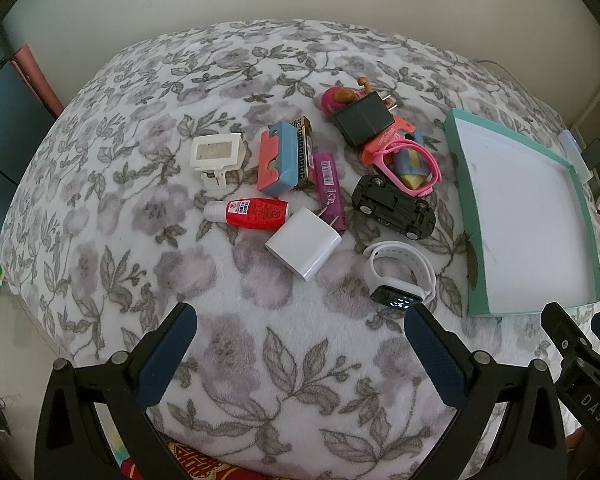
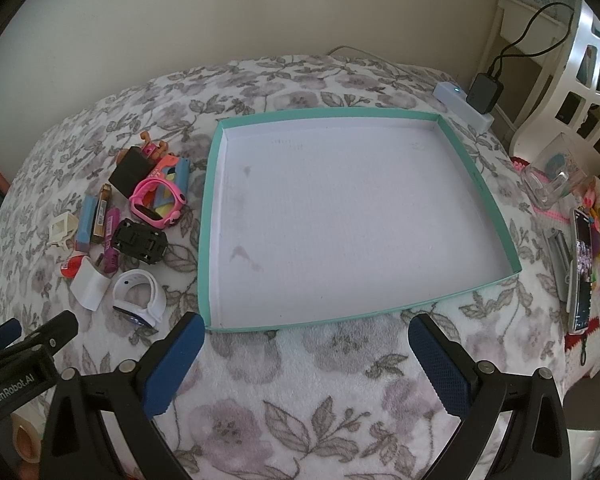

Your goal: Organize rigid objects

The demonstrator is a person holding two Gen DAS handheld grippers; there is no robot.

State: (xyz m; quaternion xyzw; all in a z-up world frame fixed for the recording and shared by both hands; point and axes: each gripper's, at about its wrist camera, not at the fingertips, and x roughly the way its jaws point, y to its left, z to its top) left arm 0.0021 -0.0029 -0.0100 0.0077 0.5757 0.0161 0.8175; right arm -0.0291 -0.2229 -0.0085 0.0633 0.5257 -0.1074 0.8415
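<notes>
Both our grippers, left gripper (image 1: 300, 328) and right gripper (image 2: 306, 338), hang spread and empty. The white watch (image 1: 400, 276) lies nearest, probably upright; we'd pinch its band, then carry it to the teal tray (image 2: 210, 200).

The left gripper (image 1: 300, 316) has a black plastic frame with triangular cut-outs, round silver screw heads at its pivots, and dark blue textured pads (image 1: 168, 360) along its two fingers. The right gripper (image 2: 306, 326) is built alike, its blue pads (image 2: 174, 364) ridged at the lower edge. White lettering reads "GenRobot.AI" on the left one's black body and "DAS" on the right's.
</notes>
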